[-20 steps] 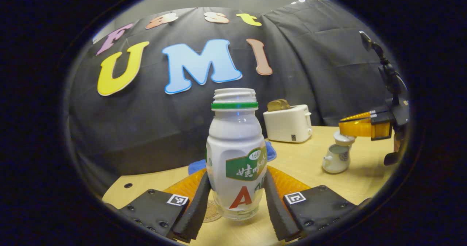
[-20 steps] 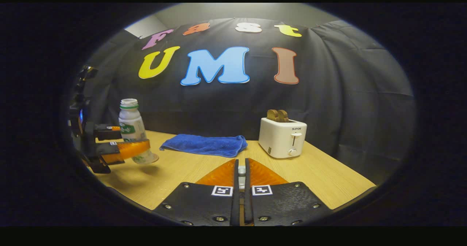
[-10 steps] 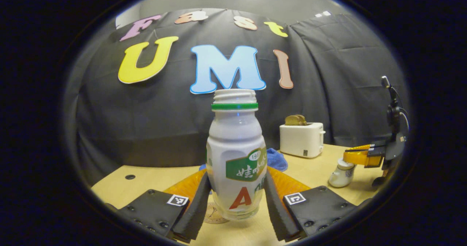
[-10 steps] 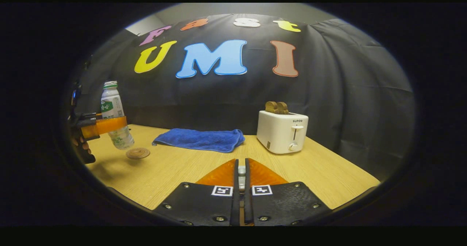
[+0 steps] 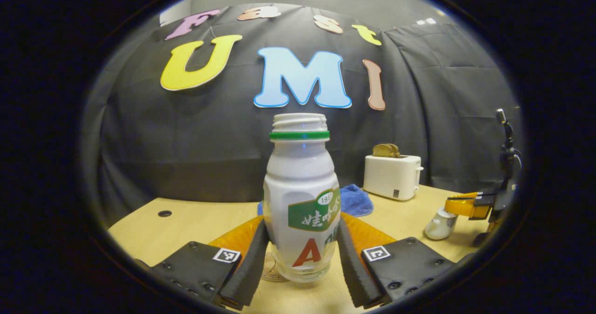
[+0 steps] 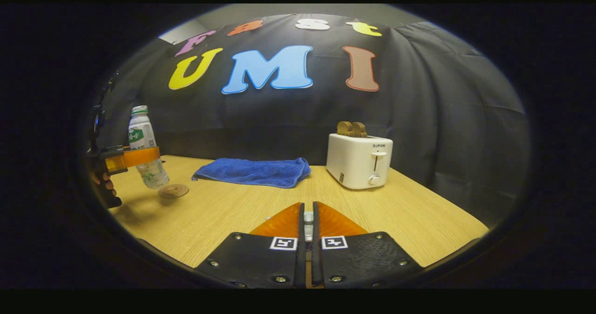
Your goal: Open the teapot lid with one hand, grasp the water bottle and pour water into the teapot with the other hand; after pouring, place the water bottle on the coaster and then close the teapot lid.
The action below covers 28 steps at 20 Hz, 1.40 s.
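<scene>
Behind the pale wooden table (image 6: 260,216) hangs black cloth, and on the wood we see a blue towel (image 6: 253,171) and a white toaster (image 6: 359,160). We hold the water bottle (image 5: 301,197) upright, open neck up, with the left gripper (image 5: 300,253) clamped on its 2 sides just above the round coaster (image 6: 173,191). Our right gripper (image 6: 307,221) has its fingers drawn almost together on a small pale piece we cannot identify, beside the white teapot (image 5: 439,223).
</scene>
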### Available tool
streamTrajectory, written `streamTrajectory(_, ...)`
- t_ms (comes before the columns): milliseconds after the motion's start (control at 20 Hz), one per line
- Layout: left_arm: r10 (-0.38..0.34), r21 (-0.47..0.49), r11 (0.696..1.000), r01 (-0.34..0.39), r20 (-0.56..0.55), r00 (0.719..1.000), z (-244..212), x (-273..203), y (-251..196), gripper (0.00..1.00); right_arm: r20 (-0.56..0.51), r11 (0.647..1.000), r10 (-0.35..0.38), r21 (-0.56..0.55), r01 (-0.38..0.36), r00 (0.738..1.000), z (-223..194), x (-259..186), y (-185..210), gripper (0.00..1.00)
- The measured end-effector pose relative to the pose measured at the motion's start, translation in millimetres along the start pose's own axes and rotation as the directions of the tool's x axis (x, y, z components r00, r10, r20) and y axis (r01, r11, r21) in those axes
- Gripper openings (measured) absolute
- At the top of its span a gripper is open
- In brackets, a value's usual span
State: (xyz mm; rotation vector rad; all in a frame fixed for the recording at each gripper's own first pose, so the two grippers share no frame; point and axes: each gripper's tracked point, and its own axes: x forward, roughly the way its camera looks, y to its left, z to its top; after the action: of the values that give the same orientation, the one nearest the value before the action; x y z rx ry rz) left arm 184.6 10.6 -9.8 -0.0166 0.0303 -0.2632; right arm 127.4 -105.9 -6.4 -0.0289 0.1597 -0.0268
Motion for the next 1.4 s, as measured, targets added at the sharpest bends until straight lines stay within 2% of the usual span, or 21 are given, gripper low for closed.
streamTrajectory(50, 0.006, -0.002, 1.0, -0.006, 0.001, 1.0, -1, 0, 1, 0.81, 0.0, 1.0, 0.002, 0.003, -0.002, 1.0, -2, 0, 1, 0.0)
streamTrajectory(100, 0.01, -0.012, 1.0, -0.01, 0.003, 1.0, -2, 1, 4, 0.81, 0.004, 1.0, -0.013, -0.002, 0.013, 1.0, -1, 0, -2, 0.26)
streamTrajectory(150, 0.014, -0.03, 0.999, -0.014, 0.002, 1.0, -4, 2, 9, 0.81, 0.01, 0.999, -0.032, -0.013, 0.032, 0.999, -2, -1, -7, 0.13)
streamTrajectory(200, 0.019, -0.049, 0.999, -0.019, -0.002, 1.0, -7, 3, 13, 0.8, 0.015, 0.998, -0.048, -0.029, 0.048, 0.999, -2, -1, -9, 0.05)
streamTrajectory(300, 0.033, -0.065, 0.997, -0.034, -0.02, 0.999, -13, 6, 24, 0.81, 0.018, 0.998, -0.038, -0.045, 0.038, 0.999, -3, -9, -3, 0.64)
streamTrajectory(350, 0.049, -0.059, 0.997, -0.05, -0.025, 0.998, -17, 10, 30, 0.81, 0.017, 0.998, -0.033, -0.054, 0.034, 0.999, -4, -10, -2, 0.82)
streamTrajectory(450, 0.075, -0.029, 0.997, -0.077, -0.043, 0.996, -23, 18, 45, 0.86, 0.017, 0.998, -0.024, -0.058, 0.025, 1.0, -4, -12, 2, 0.81)
streamTrajectory(600, 0.05, -0.04, 0.998, -0.053, -0.061, 0.997, -30, 31, 44, 0.86, 0.021, 0.999, -0.015, -0.05, 0.016, 1.0, -3, -13, 4, 0.81)
streamTrajectory(750, 0.076, 0.007, 0.997, -0.076, -0.112, 0.991, -53, 45, 48, 0.86, 0.019, 0.999, -0.014, -0.049, 0.014, 1.0, -4, -12, 3, 0.81)
streamTrajectory(800, 0.078, 0.015, 0.997, -0.076, -0.133, 0.988, -59, 44, 47, 0.75, 0.017, 0.999, -0.013, -0.048, 0.014, 1.0, -4, -12, 3, 0.81)
streamTrajectory(850, 0.08, 0.015, 0.997, -0.079, -0.12, 0.99, -58, 46, 48, 0.86, 0.016, 0.999, -0.01, -0.046, 0.011, 1.0, -4, -13, 4, 0.81)
streamTrajectory(900, 0.079, 0.01, 0.997, -0.078, -0.115, 0.99, -55, 47, 48, 0.87, 0.018, 0.999, -0.006, -0.046, 0.007, 1.0, -4, -13, 5, 0.81)
streamTrajectory(950, 0.078, 0.003, 0.997, -0.079, -0.123, 0.989, -57, 46, 50, 0.81, 0.018, 0.999, -0.001, -0.046, 0.002, 1.0, -4, -13, 7, 0.81)
streamTrajectory(1050, 0.079, -0.006, 0.997, -0.08, -0.106, 0.991, -57, 47, 51, 0.89, 0.012, 0.999, 0.01, -0.046, -0.009, 1.0, -5, -13, 10, 0.81)
streamTrajectory(1150, 0.095, 0.002, 0.995, -0.096, -0.121, 0.988, -61, 46, 54, 0.81, 0.012, 0.999, 0.019, -0.044, -0.018, 1.0, -5, -13, 13, 0.81)
streamTrajectory(1300, 0.114, 0.008, 0.994, -0.113, -0.099, 0.989, -58, 45, 53, 0.92, 0.015, 0.999, 0.027, -0.046, -0.026, 1.0, -4, -14, 15, 0.81)
streamTrajectory(1350, 0.115, 0.007, 0.993, -0.115, -0.095, 0.989, -57, 44, 54, 0.98, 0.013, 0.998, 0.03, -0.047, -0.029, 0.999, -6, -13, 16, 0.81)
streamTrajectory(1400, 0.118, 0.006, 0.993, -0.118, -0.088, 0.989, -57, 43, 54, 1.0, 0.012, 0.998, 0.033, -0.048, -0.032, 0.999, -5, -13, 17, 0.81)
